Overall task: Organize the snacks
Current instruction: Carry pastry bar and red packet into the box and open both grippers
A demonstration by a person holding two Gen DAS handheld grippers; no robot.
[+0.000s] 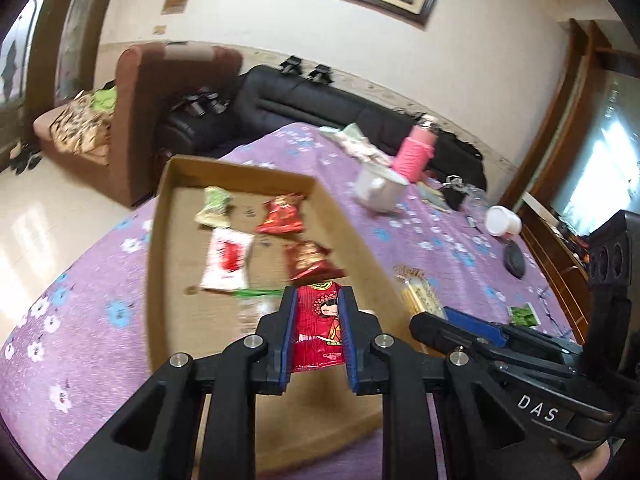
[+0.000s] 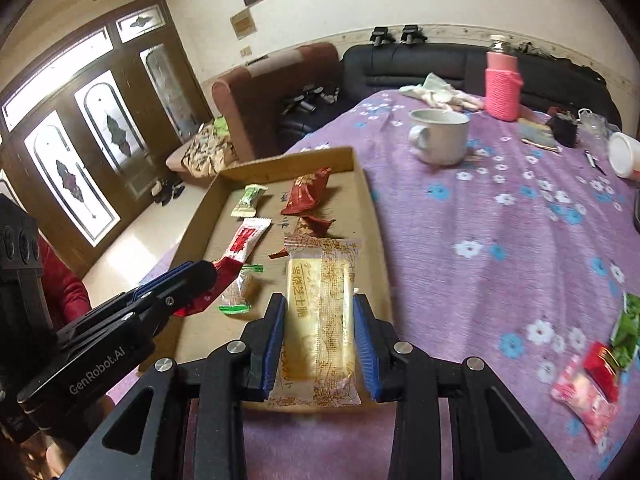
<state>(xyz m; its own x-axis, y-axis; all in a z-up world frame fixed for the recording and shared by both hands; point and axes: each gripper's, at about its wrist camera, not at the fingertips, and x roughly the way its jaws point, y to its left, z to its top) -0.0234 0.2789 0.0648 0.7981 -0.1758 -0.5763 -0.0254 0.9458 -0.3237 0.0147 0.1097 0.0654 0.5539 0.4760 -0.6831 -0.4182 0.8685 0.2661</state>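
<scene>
A shallow cardboard tray [image 1: 160, 216] [image 2: 362, 184] lies on the purple flowered tablecloth and holds several wrapped snacks: green, white-and-red and dark red ones. My left gripper [image 1: 318, 294] is shut on a red snack packet [image 1: 318, 328] with a cartoon figure, held over the tray's near end. My right gripper [image 2: 320, 300] is shut on a long yellow clear-wrapped cake bar [image 2: 320, 320], just above the tray's near right part. In the right wrist view the left gripper [image 2: 208, 276] comes in from the left with the red packet [image 2: 222, 276].
A white mug [image 2: 440, 136], a pink knitted bottle [image 2: 502, 88], a white cup [image 2: 624, 154] and small dark items stand further back on the table. Loose snacks [image 2: 600, 372] lie at the table's right. Sofas stand beyond the table.
</scene>
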